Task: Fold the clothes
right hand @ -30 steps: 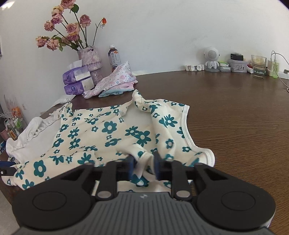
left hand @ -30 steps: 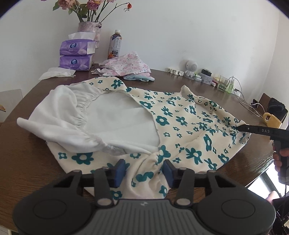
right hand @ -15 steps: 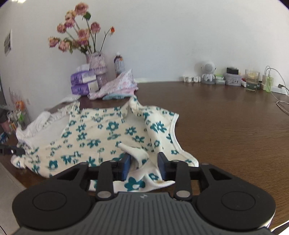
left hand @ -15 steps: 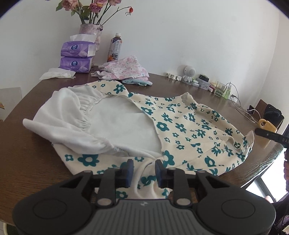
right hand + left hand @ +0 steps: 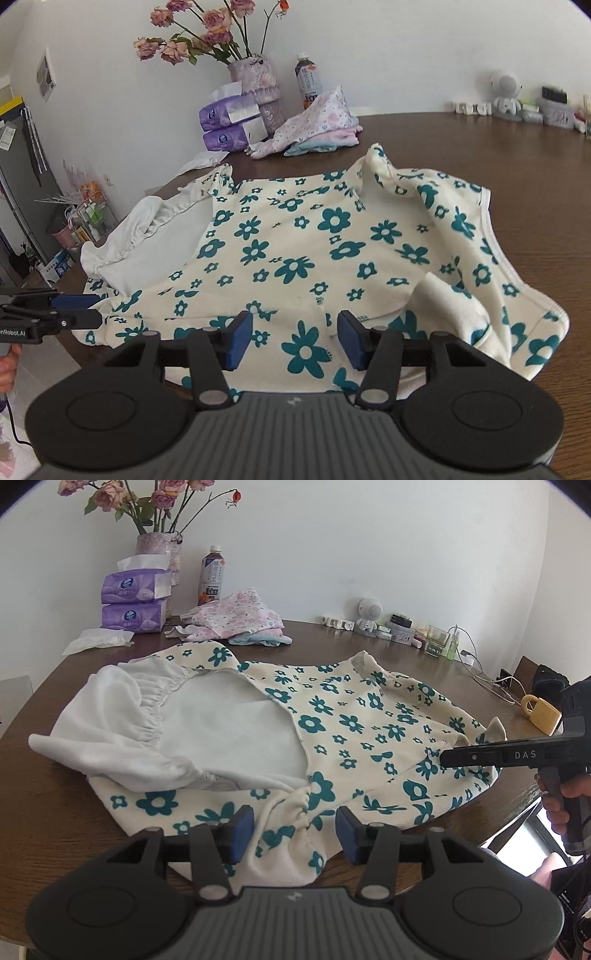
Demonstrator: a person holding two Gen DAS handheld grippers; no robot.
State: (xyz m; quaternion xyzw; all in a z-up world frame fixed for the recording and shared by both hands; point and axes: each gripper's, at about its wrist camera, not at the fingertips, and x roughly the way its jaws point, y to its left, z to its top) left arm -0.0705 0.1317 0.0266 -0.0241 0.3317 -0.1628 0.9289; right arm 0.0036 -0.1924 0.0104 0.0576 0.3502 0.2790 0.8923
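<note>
The floral garment (image 5: 369, 731) lies spread on the brown table (image 5: 55, 812), soft, light and floppy, best pinched at its gathered hem or side seam, with left gripper (image 5: 295, 830) opening and right gripper (image 5: 295, 341) closing, neither pinching cloth

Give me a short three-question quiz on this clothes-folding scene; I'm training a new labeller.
1. True or false: the dress hangs partly over the table edge.
2. What stands in the vase? A) pens B) flowers C) nothing
3. What lies between the left gripper pads?

Key: 1 true. 2 B. 3 A gathered bit of the dress, not pinched.
</note>
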